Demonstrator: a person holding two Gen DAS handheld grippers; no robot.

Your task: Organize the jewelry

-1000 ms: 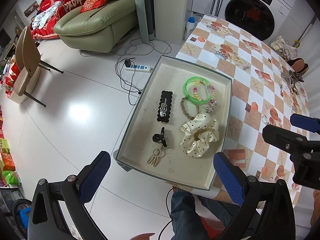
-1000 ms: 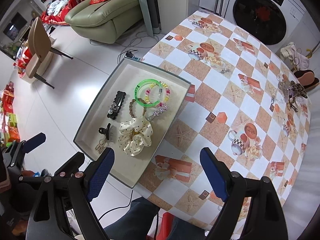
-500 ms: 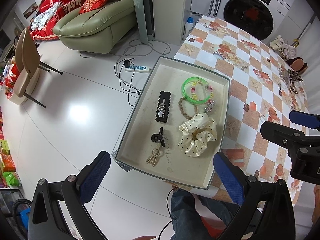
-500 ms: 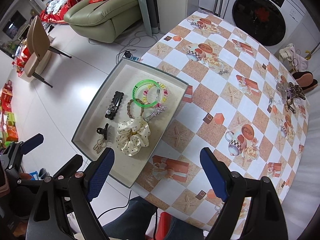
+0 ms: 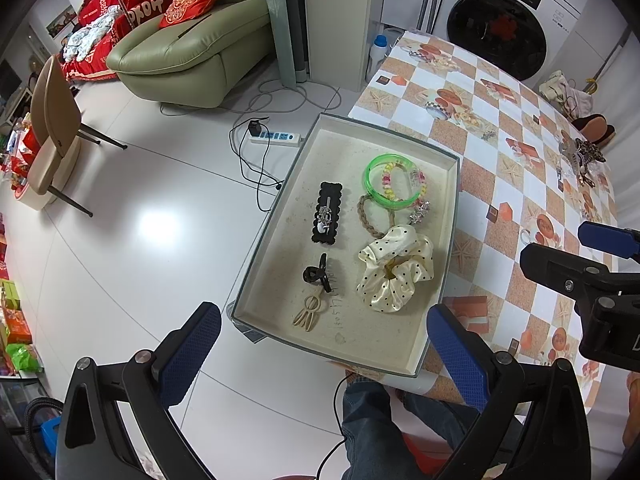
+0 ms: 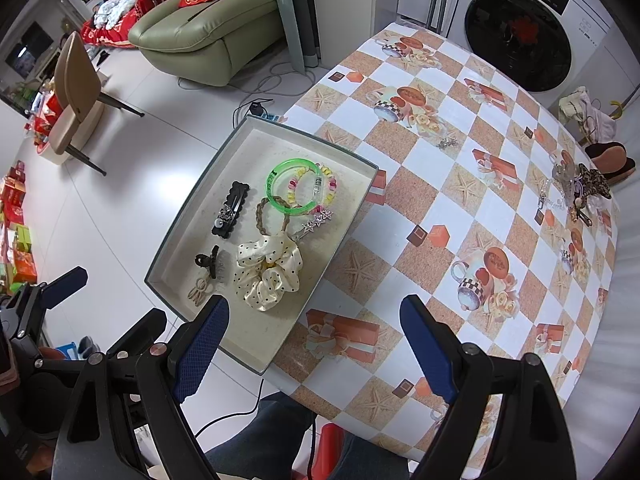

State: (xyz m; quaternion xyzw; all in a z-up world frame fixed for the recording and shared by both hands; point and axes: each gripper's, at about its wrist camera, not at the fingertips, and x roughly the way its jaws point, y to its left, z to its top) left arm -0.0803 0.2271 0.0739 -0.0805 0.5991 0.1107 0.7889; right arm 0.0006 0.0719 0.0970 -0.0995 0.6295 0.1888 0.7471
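Note:
A shallow cream tray (image 5: pixel 448 216) (image 6: pixel 352 204) sits at the table's left edge and overhangs the floor. It holds a green bangle (image 5: pixel 390 160) (image 6: pixel 276 196), a bead bracelet, a braided hair tie, a black clip card (image 5: pixel 327 213) (image 6: pixel 230 210), a polka-dot scrunchie (image 5: pixel 394 268) (image 6: pixel 268 272), a black claw clip (image 5: pixel 316 274) and a beige clip. A pile of jewelry (image 6: pixel 576 192) (image 5: pixel 578 158) lies at the table's far right. My left gripper (image 5: pixel 324 354) hangs open high above the tray's near end. My right gripper (image 6: pixel 314 344) is open too, above the table beside the tray. Both are empty.
A small silver piece (image 6: pixel 447 143) lies on the checked tablecloth (image 6: pixel 460 216). On the floor at left are a power strip (image 5: pixel 276 137) with cables, a green sofa (image 5: pixel 192 52) and a chair (image 5: pixel 52 132). A washing machine (image 6: pixel 528 36) stands behind the table. The person's legs (image 5: pixel 372 428) are below.
Both views have shifted very slightly, so the tray sits a touch further away in each picture. Nothing on the tray or table has moved, and both grippers stay open.

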